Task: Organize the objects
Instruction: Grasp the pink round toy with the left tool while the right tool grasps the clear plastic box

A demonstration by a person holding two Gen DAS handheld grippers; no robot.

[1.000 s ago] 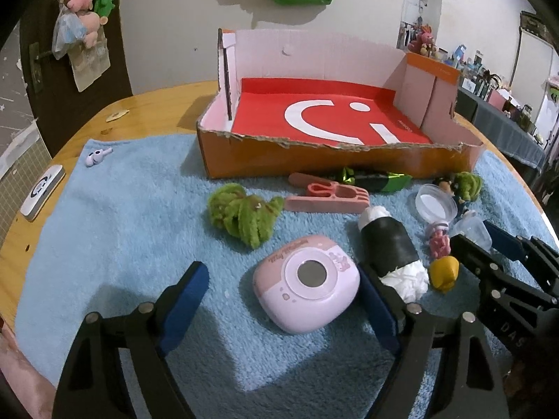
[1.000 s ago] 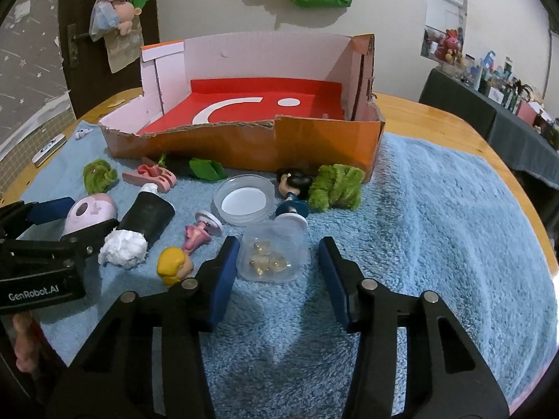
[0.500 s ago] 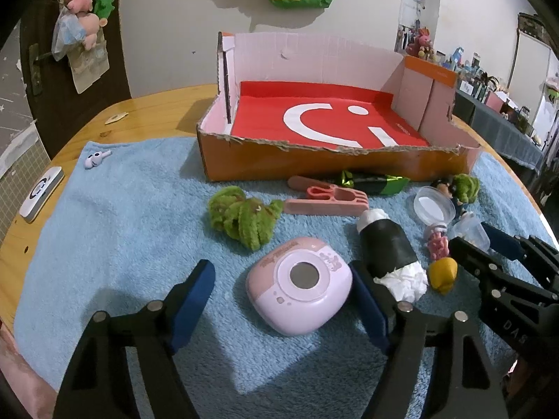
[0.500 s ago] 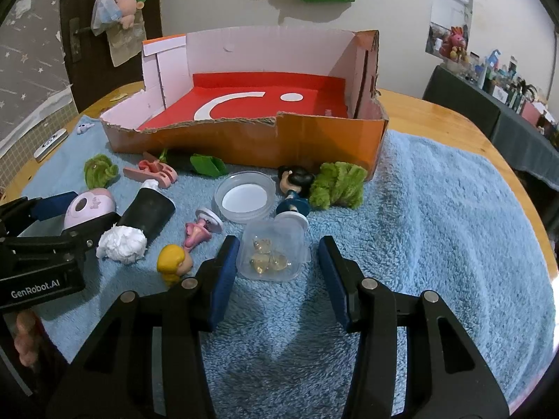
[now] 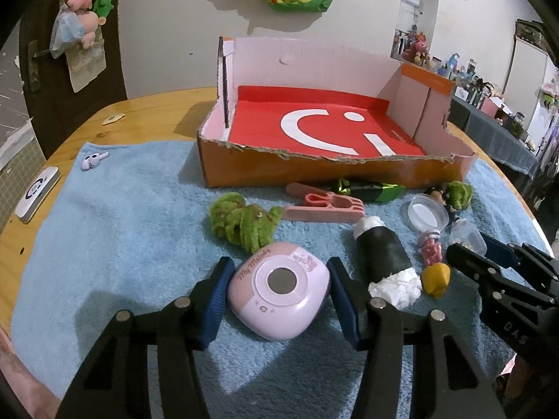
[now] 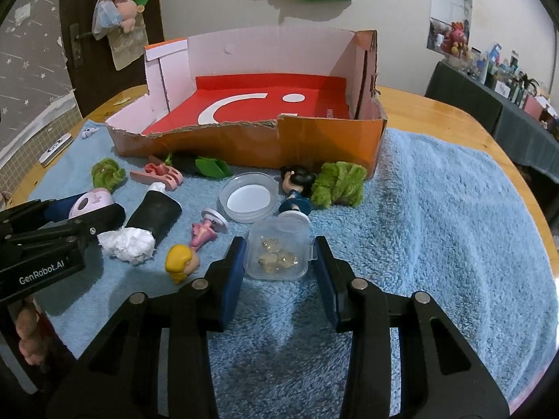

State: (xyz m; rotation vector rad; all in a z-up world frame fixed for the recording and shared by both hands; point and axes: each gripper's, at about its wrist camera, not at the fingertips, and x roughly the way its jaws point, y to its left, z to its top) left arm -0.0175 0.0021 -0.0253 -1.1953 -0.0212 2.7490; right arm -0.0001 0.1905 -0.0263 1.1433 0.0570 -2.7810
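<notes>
Fingers [image 5: 216, 291] of the left gripper [image 5: 277, 291] have just been closing onto the sides of the smooth, rigid pink-and-lilac toy camera [image 5: 279, 289], likely light but slippery, while the right gripper [image 6: 279, 269] has been closing on the small clear plastic box of beads [image 6: 278, 253].

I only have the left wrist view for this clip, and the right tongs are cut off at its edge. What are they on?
Observer: A clear box of amber beads sits between the right tongs. They have just been closing, and the pads look pressed to its sides.
Reviewer: And the yellow lump beside them?
Observer: A blond doll head, lying loose on the towel.
Reviewer: Any sign of the person?
Observer: Bare fingers show below the left tongs, which have just been closing, with the camera between them.
</notes>
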